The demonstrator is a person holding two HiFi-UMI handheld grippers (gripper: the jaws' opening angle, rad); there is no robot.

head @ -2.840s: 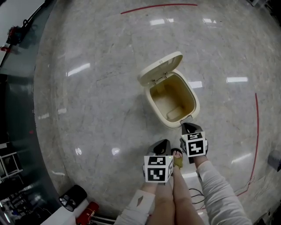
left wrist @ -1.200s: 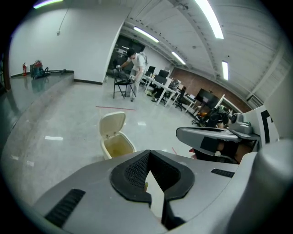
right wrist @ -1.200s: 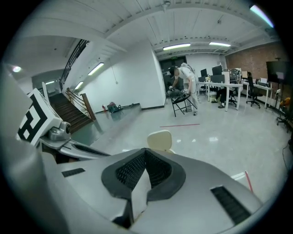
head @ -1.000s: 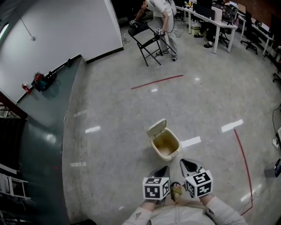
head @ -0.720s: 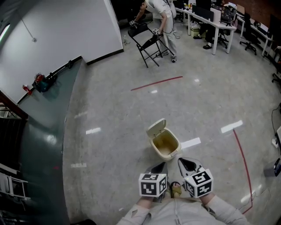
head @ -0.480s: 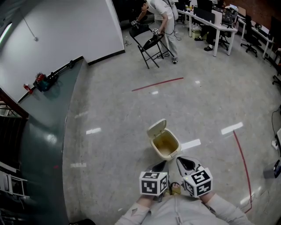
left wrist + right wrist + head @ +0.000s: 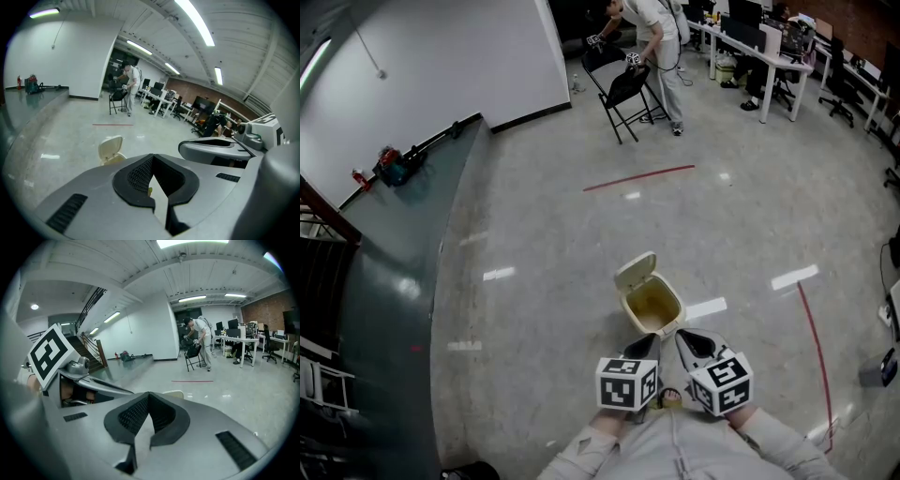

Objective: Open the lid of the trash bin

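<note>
Big glossy floor (image 7: 534, 281) all around, and that's your first problem. The bin (image 7: 680, 309) sits on it right in front of you, with nothing beside it to brace it. It looks like a light plastic thing, so my guess is any knock makes it slide or tip rather than hold.

The lid (image 7: 636, 272) is up, tilted back on the far side, and the inside of the bin is showing. So the job looks basically done to me. What can go wrong from here is mostly undoing it. I can't tell if that lid latches open or just balances there. If it only balances, a bump on the near rim could flop it shut.

And you're close. The left gripper (image 7: 645, 345) and right gripper (image 7: 692, 343) both hang just over the near edge of the bin. The right one looks nearly above the rim.

Both sets of fingers are clenched with nothing in them. The left fingers (image 7: 136, 176) meet at the tips, and so do the right fingers (image 7: 133, 416). If the lid does drop, you can't just grab it, because you'd have to spread them first.

I'd lift straight up and away rather than sweep sideways across the rim.
</note>
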